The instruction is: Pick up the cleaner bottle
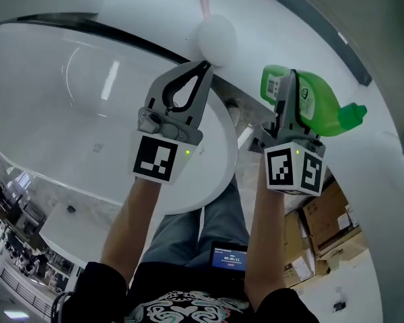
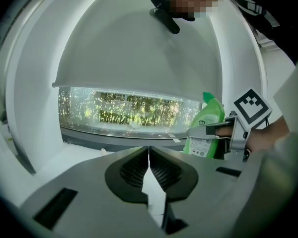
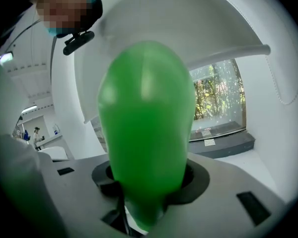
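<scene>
The green cleaner bottle (image 1: 320,106) is clamped in my right gripper (image 1: 289,103), off the table, its cap pointing right in the head view. Seen from the right gripper view, the bottle (image 3: 146,128) fills the middle, squeezed between the jaws. From the left gripper view the bottle (image 2: 206,128) shows at the right with its white label, held by the other tool. My left gripper (image 1: 188,89) hangs over the white round table (image 1: 67,99), jaws closed tip to tip with nothing in them (image 2: 149,155).
A white ball-shaped lamp (image 1: 217,38) sits past the left gripper's tips. Cardboard boxes (image 1: 323,227) stand on the floor at lower right. A person (image 2: 188,1) is behind the curved white wall above a glass window (image 2: 129,110).
</scene>
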A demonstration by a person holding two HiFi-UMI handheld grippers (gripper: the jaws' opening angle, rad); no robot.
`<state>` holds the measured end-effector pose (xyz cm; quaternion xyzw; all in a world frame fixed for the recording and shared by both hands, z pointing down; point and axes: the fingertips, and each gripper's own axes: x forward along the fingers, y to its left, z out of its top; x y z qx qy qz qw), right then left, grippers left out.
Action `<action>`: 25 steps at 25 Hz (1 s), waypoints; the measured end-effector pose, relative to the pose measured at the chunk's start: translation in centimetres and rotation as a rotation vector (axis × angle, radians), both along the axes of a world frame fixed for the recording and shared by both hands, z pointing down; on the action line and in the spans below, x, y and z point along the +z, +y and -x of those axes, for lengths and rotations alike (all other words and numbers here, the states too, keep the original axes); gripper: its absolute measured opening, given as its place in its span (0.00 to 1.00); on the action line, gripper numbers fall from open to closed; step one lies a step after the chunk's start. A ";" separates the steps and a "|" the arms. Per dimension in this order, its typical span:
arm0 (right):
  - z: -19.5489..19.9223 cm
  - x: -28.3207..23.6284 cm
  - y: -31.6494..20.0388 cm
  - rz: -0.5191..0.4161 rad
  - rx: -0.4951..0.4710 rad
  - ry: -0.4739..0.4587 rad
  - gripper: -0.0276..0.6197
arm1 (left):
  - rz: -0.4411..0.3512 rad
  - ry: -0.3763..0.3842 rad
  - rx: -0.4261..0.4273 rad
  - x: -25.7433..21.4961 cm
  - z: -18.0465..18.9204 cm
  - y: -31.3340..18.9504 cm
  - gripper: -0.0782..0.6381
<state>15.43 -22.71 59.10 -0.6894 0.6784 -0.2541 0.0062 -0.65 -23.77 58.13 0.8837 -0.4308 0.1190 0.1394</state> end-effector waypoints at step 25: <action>1.7 -15.0 3.8 0.012 -0.059 -0.134 0.36 | -0.104 -0.009 0.013 -15.4 2.7 1.3 0.13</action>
